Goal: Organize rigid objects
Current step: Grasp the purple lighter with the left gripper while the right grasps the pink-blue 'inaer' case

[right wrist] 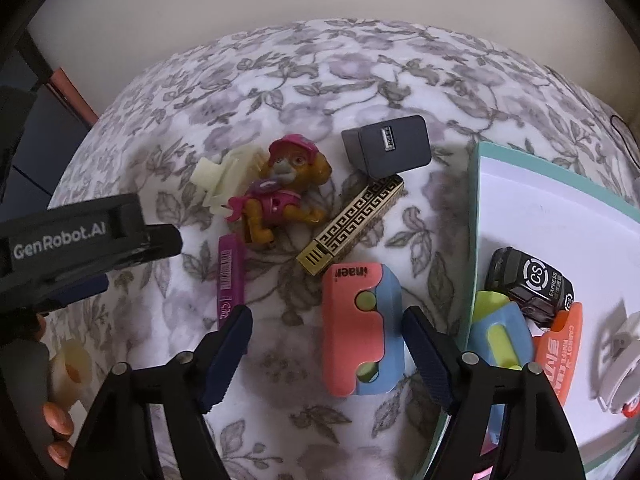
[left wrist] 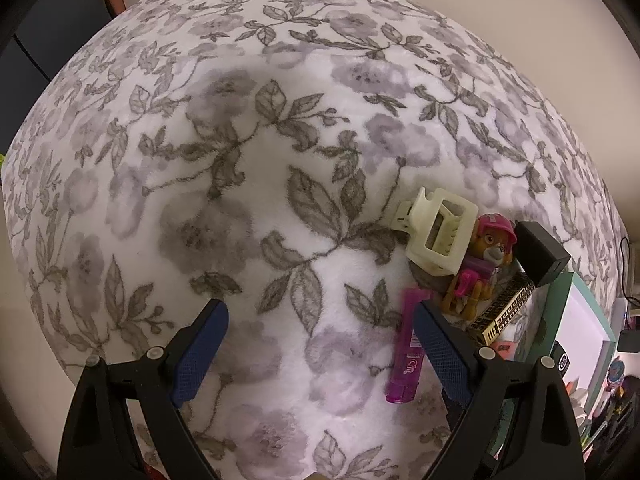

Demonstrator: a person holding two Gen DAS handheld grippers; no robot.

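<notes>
On the floral blanket [right wrist: 360, 80] lie a cream hair claw [right wrist: 218, 178], a pup figure in a pink cap [right wrist: 280, 188], a black charger block [right wrist: 388, 146], a gold-and-black lighter [right wrist: 352, 228] and a magenta lighter [right wrist: 231, 280]. My right gripper [right wrist: 326, 316] points down and is open. A pink-and-blue toy [right wrist: 360, 328] lies between its fingers, close to the right one, and the pads do not press on it. My left gripper [left wrist: 320, 310] is open over bare blanket. The magenta lighter [left wrist: 406, 354] lies just inside its right finger, with the hair claw [left wrist: 438, 230] and the pup figure [left wrist: 482, 264] beyond.
A teal-rimmed white tray [right wrist: 474, 220] at the right holds a black toy car [right wrist: 532, 284], an orange toy knife [right wrist: 560, 344], a blue-and-yellow toy [right wrist: 500, 340] and a white object [right wrist: 624, 360]. The left gripper's body [right wrist: 80, 236] and a person's hand [right wrist: 56, 420] fill the right wrist view's left edge.
</notes>
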